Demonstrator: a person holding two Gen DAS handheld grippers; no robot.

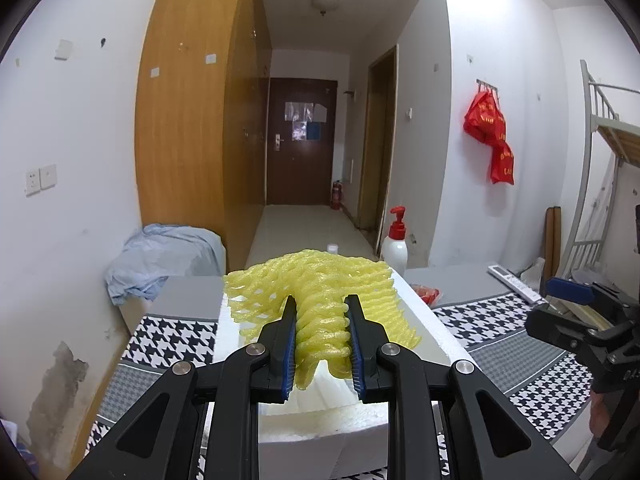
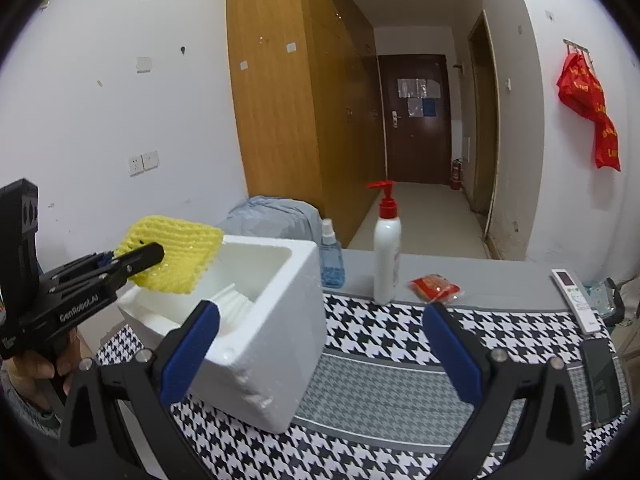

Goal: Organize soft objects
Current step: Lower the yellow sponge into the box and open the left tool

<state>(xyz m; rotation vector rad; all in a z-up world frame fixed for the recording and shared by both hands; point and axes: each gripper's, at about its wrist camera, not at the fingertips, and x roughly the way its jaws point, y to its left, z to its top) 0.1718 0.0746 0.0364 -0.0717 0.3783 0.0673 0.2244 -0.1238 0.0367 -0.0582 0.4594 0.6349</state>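
A yellow foam net (image 1: 320, 300) is pinched between the blue pads of my left gripper (image 1: 320, 308), which is shut on it. The net hangs over the open white foam box (image 1: 432, 328). From the right wrist view the same yellow foam net (image 2: 176, 252) hovers above the near left corner of the white foam box (image 2: 276, 344), with the left gripper (image 2: 152, 254) clamped on it and a hand beneath. White foam pieces lie inside the box. My right gripper (image 2: 320, 316) stands open over the houndstooth cloth (image 2: 380, 360), holding nothing.
On the table's far side stand a white pump bottle (image 2: 386, 256), a blue spray bottle (image 2: 331, 258), a red packet (image 2: 435, 286) and a remote control (image 2: 576, 300). A dark phone (image 2: 602, 380) lies at the right. A blue-grey cloth heap (image 1: 160, 260) sits behind the box.
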